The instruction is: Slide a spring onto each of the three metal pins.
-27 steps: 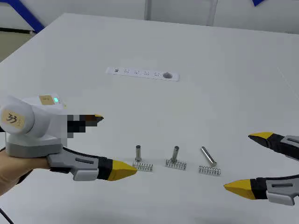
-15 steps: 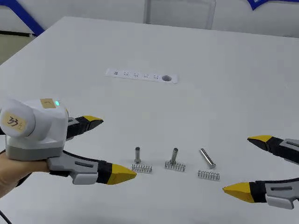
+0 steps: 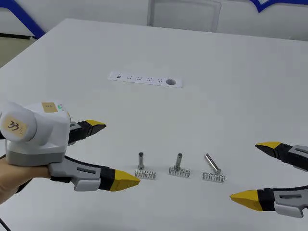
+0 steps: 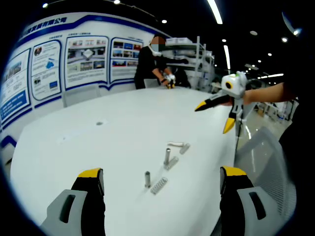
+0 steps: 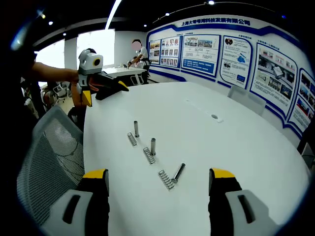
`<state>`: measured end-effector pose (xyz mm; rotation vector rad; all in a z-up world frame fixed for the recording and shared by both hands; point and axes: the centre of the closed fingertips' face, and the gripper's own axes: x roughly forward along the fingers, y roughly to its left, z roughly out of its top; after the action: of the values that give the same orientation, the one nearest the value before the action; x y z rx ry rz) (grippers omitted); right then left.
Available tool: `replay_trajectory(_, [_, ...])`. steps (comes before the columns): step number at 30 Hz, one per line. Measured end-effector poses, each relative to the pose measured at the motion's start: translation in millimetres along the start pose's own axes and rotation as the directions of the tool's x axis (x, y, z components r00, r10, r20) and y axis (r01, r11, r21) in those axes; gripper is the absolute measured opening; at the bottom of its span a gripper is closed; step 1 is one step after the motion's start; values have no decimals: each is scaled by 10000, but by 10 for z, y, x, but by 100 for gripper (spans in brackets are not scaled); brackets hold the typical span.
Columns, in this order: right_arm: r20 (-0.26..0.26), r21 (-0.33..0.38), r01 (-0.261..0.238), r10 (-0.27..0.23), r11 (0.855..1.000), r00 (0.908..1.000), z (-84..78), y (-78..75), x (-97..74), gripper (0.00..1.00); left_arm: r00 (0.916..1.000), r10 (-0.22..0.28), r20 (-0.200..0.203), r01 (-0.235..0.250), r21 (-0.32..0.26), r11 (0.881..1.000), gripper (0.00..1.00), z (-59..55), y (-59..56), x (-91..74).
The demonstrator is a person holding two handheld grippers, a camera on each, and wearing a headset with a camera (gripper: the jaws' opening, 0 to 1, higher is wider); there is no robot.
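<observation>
Three short metal pins stand in a row on the white table [image 3: 231,86]. The left pin [image 3: 141,159] and the middle pin [image 3: 179,160] are upright, and the right pin [image 3: 212,163] lies on its side. A small spring lies flat in front of each: left spring [image 3: 145,174], middle spring [image 3: 179,172], right spring [image 3: 213,178]. My left gripper [image 3: 115,153] hovers open to the left of the row, holding nothing. On the other side my right gripper [image 3: 249,171] is open and empty too. The right gripper view has the lying pin [image 5: 178,172] and its spring [image 5: 166,179] nearest.
A white power strip [image 3: 146,79] lies farther back on the table. A chair [image 3: 185,14] stands at the far edge, and a mesh chair [image 5: 44,157] at the near side. A person [image 4: 155,64] works at the table's far end.
The head view has shifted a little. Both grippers stay open at about the same places, and the pins and springs have not moved.
</observation>
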<state>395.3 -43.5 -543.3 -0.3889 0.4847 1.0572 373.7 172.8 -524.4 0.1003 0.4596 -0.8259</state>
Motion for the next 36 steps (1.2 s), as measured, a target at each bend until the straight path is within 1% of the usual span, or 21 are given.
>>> replay_trajectory(15, [-20, 149, -84, 85, 9999, 10000, -9, -13, 62, 84, 9999, -2, -107, 1, -110, 9999, 100, -51, 30, 23])
replay_trajectory(21, [-12, 189, -129, 130, 9997, 9999, -6, -41, 97, 84, 9999, 2, -169, -4, -131, 9999, 100, -67, 46, 42])
replay_trajectory(29, [59, 329, -194, 192, 9993, 9998, 5, -82, 176, 84, 9999, 49, -151, -53, -212, 9998, 100, -83, 69, 52])
replay_trajectory(32, [35, 355, -228, 227, 9991, 9997, 2, -90, 213, 84, 9997, 50, -240, -55, -195, 9998, 99, -109, 75, 54])
replay_trajectory(36, [27, 465, -292, 291, 9985, 9996, 6, -111, 254, 80, 9996, 42, -269, -48, -234, 9997, 99, -126, 81, 62])
